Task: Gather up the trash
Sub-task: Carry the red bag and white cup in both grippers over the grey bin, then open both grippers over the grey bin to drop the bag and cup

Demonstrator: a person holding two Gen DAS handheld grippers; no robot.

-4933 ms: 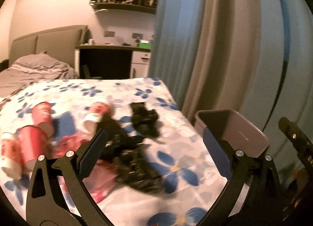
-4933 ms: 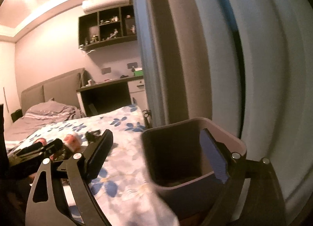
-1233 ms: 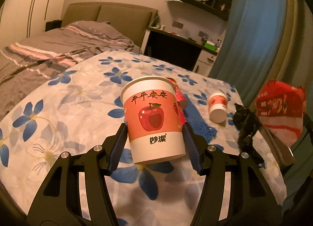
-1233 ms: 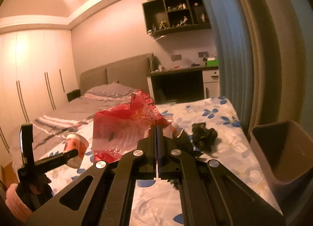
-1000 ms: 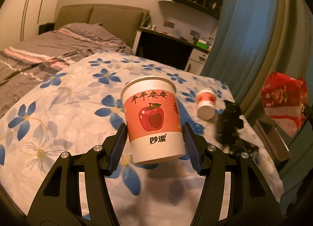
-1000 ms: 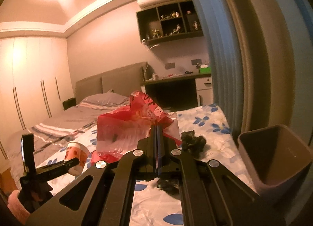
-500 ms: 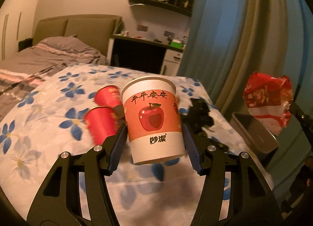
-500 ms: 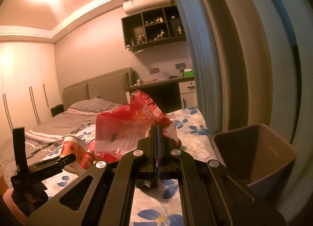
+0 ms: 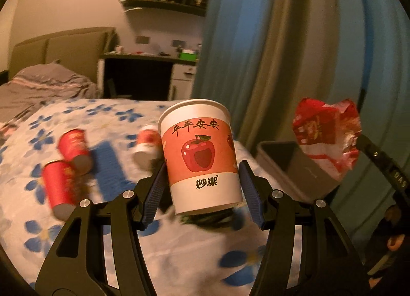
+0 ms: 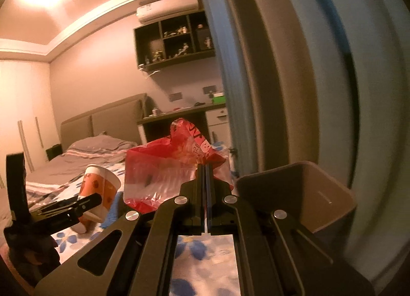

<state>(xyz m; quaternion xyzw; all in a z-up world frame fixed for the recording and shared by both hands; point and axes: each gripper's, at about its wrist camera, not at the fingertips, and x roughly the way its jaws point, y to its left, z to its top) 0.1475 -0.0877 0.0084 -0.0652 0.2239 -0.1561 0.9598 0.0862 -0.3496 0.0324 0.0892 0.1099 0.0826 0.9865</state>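
My left gripper (image 9: 202, 188) is shut on an upright white paper cup (image 9: 201, 153) with a red apple print, held above the flowered bedspread (image 9: 179, 249). In the right wrist view the same cup (image 10: 101, 192) shows at the left. My right gripper (image 10: 204, 167) is shut on a crumpled red and clear plastic wrapper (image 10: 166, 170), which hangs at the right in the left wrist view, wrapper (image 9: 326, 133). The grey trash bin (image 10: 302, 193) stands just right of my right gripper, beside the bed; bin (image 9: 287, 165) lies below the wrapper.
Two red cups (image 9: 68, 165) and a small red and white cup (image 9: 146, 146) lie on the bed at the left. Dark crumpled trash (image 9: 212, 217) lies under the held cup. Blue and beige curtains (image 9: 256, 47) hang behind the bin. A dark desk (image 9: 138, 78) stands beyond.
Both grippers have swung right toward the bin with their loads. The bin has grown larger and nearer in both views. The grips have not changed.
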